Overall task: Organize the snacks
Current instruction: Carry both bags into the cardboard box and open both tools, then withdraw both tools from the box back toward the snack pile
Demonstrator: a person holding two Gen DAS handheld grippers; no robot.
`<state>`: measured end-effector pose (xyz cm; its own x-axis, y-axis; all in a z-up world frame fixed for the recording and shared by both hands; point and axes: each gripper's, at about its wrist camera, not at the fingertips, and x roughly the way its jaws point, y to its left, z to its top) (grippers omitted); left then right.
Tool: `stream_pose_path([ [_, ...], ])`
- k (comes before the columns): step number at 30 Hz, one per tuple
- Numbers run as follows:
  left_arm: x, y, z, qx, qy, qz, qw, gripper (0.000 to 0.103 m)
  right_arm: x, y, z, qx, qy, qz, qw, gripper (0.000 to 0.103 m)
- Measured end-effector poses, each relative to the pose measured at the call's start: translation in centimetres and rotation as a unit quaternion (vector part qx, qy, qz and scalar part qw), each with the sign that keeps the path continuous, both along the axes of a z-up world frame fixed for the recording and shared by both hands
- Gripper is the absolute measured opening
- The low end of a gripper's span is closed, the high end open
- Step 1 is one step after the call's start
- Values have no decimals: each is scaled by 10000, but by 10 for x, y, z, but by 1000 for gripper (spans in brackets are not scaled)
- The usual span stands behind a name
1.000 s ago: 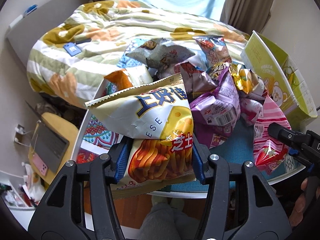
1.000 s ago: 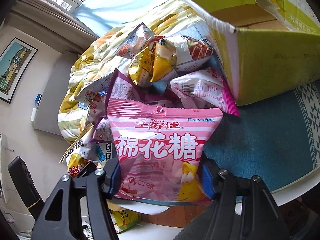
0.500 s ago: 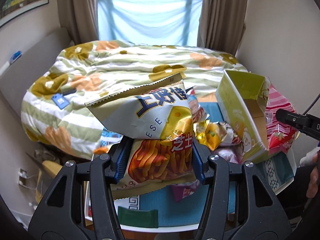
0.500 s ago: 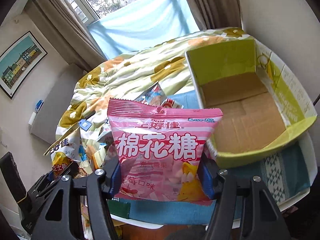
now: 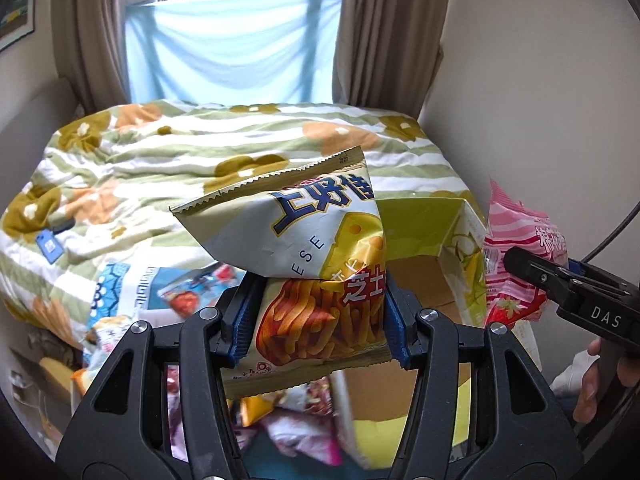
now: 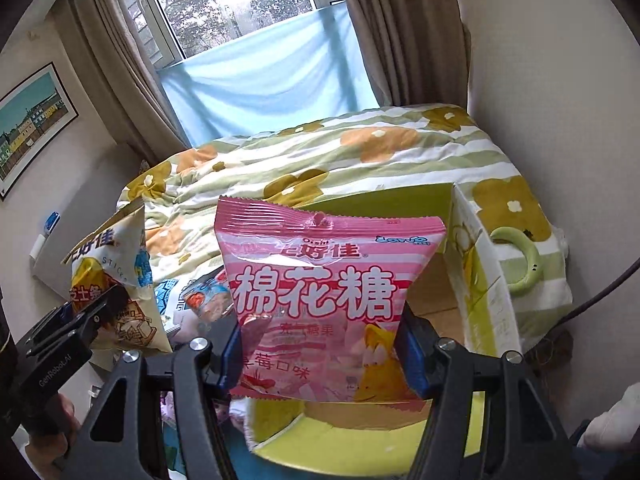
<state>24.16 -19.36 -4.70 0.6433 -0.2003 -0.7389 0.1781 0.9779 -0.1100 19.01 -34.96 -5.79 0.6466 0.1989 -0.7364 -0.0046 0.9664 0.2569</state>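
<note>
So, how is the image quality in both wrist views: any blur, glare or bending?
Left wrist view: strong fisheye bending at the edges, the pile of loose snack packets under the gripper is blurred, the cream cheese-stick bag is sharp. Right wrist view: bright window washes out, the pink marshmallow bag is sharp with slight sheen.
</note>
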Motion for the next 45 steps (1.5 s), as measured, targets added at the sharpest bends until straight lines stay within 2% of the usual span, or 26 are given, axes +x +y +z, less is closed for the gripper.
stream_pose_path([
  [4, 38, -46, -24, -109, 407, -119, 9990, 50, 26, -40, -2, 24, 40, -51, 10000, 60],
  [11, 85, -100, -81, 337, 956, -271, 9945, 50, 60, -79, -26, 4, 313, 141, 9994, 60],
  [14, 92, -113, -96, 387, 1080, -290, 9930, 55, 69, -90, -39, 21, 434, 150, 9989, 60],
  [15, 93, -117, -99, 429, 1099, -291, 9926, 71, 70, -93, -42, 59, 477, 153, 9987, 60],
  [16, 92, -118, -101, 483, 1092, -273, 9925, 94, 72, -96, -45, 91, 514, 147, 9985, 60],
  [17, 92, -118, -102, 513, 1035, -244, 9930, 101, 73, -99, -48, 111, 548, 132, 9983, 60],
  [18, 90, -117, -100, 494, 969, -237, 9938, 103, 75, -103, -51, 129, 577, 109, 9982, 60],
  [22, 83, -109, -97, 498, 1022, -184, 9933, 103, 79, -110, -57, 204, 691, 56, 9974, 60],
  [26, 65, -92, -86, 459, 929, -27, 9946, 103, 84, -109, -58, 73, 729, 144, 9972, 60],
  [32, 33, -64, -77, 390, 852, 220, 9954, 103, 98, -87, -56, -66, 714, 585, 9957, 61],
  [40, 15, -43, -69, 301, 771, 513, 9952, 103, 125, -61, -81, -108, 816, 923, 9923, 61],
  [42, 12, -42, -68, 301, 760, 527, 9953, 103, 127, -59, -86, -218, 785, 852, 9930, 69],
  [44, 10, -43, -68, 321, 756, 523, 9952, 103, 127, -60, -89, -280, 739, 814, 9935, 99],
  [45, 8, -43, -68, 327, 757, 513, 9953, 103, 125, -61, -90, -308, 713, 823, 9936, 101],
])
